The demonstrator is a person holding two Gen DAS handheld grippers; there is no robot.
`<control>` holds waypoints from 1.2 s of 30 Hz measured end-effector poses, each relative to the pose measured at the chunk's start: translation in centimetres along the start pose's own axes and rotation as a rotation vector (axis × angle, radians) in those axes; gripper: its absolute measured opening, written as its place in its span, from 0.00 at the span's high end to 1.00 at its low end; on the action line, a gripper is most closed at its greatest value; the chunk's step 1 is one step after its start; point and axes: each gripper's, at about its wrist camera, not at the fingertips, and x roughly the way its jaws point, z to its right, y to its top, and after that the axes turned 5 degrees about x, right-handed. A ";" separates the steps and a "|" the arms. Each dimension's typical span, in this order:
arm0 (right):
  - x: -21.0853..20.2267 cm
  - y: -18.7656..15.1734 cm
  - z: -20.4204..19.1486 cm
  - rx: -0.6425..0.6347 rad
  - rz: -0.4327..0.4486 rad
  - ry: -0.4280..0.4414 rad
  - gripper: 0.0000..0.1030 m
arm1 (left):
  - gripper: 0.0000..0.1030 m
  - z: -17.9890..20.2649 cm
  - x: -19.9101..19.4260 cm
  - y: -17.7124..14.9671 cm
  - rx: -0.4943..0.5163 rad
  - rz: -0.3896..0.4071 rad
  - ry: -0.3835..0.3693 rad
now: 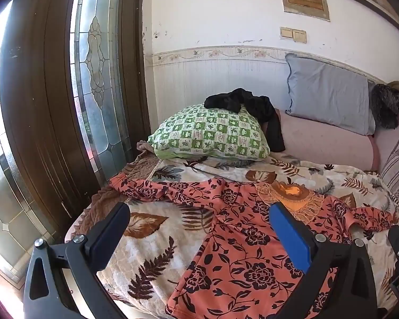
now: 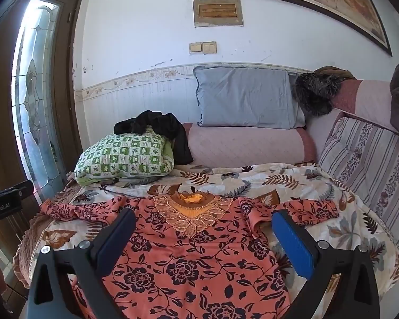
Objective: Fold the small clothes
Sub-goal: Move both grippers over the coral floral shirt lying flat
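Observation:
An orange top with dark flowers (image 1: 239,242) lies spread flat, front up, on a leaf-print blanket (image 1: 151,228). Its embroidered neckline (image 1: 292,196) points away from me, sleeves out to both sides. My left gripper (image 1: 199,215) hovers open and empty above the top's left side. In the right wrist view the same top (image 2: 188,260) fills the foreground, neckline (image 2: 191,212) at centre. My right gripper (image 2: 203,223) is open and empty above the chest area. Part of the other gripper shows at each view's edge.
A green checked pillow (image 1: 212,135) with a black garment (image 1: 252,106) on it sits behind the top. A blue-grey pillow (image 2: 247,98) leans on the wall. A striped cushion (image 2: 364,159) is at the right. A wooden door with leaded glass (image 1: 53,106) stands left.

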 end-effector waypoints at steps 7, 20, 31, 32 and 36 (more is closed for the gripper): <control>1.2 -0.3 0.6 0.012 -0.020 -0.005 0.00 | 0.00 1.0 1.2 0.0 0.021 -0.018 0.003; 3.3 -0.5 1.2 0.017 -0.028 -0.002 0.00 | 0.00 2.4 1.8 -0.3 0.060 -0.013 0.021; 7.2 0.3 2.7 0.010 -0.040 -0.022 0.00 | 0.00 5.2 4.7 0.4 0.115 -0.020 0.031; 7.7 0.3 3.0 0.012 -0.041 -0.029 0.00 | 0.00 5.7 5.1 0.5 0.121 -0.017 0.031; 10.3 0.5 5.0 0.038 -0.055 -0.054 0.00 | 0.00 7.6 6.9 0.6 0.138 -0.021 0.015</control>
